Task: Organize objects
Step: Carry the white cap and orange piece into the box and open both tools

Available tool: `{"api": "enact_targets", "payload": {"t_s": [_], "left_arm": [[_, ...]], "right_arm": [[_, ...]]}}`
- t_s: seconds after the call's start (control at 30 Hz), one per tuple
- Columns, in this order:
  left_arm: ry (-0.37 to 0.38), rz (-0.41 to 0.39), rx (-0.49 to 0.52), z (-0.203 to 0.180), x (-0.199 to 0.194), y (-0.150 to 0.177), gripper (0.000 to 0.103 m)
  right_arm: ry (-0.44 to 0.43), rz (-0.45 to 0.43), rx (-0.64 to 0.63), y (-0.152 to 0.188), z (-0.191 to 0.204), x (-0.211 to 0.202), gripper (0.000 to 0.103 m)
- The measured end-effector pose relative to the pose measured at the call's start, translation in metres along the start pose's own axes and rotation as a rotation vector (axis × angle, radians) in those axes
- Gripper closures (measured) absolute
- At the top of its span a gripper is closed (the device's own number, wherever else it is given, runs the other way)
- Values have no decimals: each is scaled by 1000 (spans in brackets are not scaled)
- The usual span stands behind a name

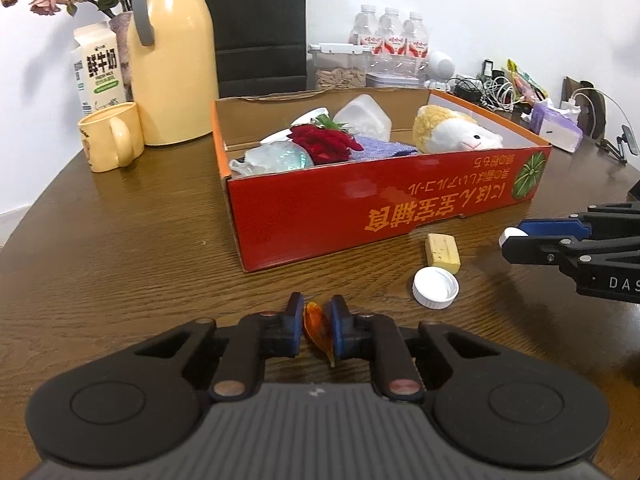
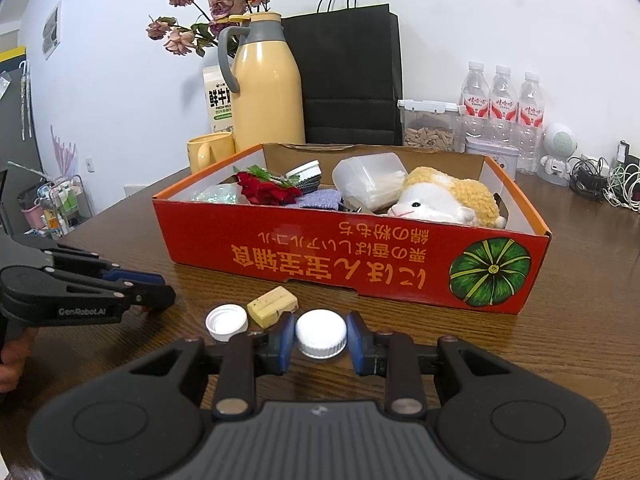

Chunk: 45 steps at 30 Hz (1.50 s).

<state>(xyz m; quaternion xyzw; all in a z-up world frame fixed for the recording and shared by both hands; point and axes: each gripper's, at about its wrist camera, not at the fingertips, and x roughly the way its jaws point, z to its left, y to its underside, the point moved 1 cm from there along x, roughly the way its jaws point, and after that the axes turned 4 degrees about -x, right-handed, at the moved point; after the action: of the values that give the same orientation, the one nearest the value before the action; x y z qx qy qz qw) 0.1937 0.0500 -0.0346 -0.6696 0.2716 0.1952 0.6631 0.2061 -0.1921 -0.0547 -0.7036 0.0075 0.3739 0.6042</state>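
Both grippers angled down over the desk (image 1: 120, 240): left gripper (image 1: 316, 330), jaws nipping an orange leaf (image 1: 318, 330); right gripper (image 2: 321, 338), jaws clamping a white cap (image 2: 321, 334).

Each tool, the left tool (image 1: 316, 330) and the right tool (image 2: 321, 339), is matte black with blue pads on its fingers (image 1: 295, 322), round metal pivot pins, a ribbed grey body between two round black discs, and white lettering on its side.
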Motion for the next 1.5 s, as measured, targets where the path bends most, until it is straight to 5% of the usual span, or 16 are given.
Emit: {"api": "enact_targets", "payload": {"t_s": [0.47,0.83,1.5], "left_arm": [[16,-79,-60,-1,-27,-16,88],[9,-211,-59,-17,-40,-67,88],[-52,-250,-165,-22,51,-135,88]], "right_arm": [[3,-23,-23,-6,1,-5,76],[43,-130,-104,-54,2,-10,76],[116,-178,-39,-116,-42,79,76]]}}
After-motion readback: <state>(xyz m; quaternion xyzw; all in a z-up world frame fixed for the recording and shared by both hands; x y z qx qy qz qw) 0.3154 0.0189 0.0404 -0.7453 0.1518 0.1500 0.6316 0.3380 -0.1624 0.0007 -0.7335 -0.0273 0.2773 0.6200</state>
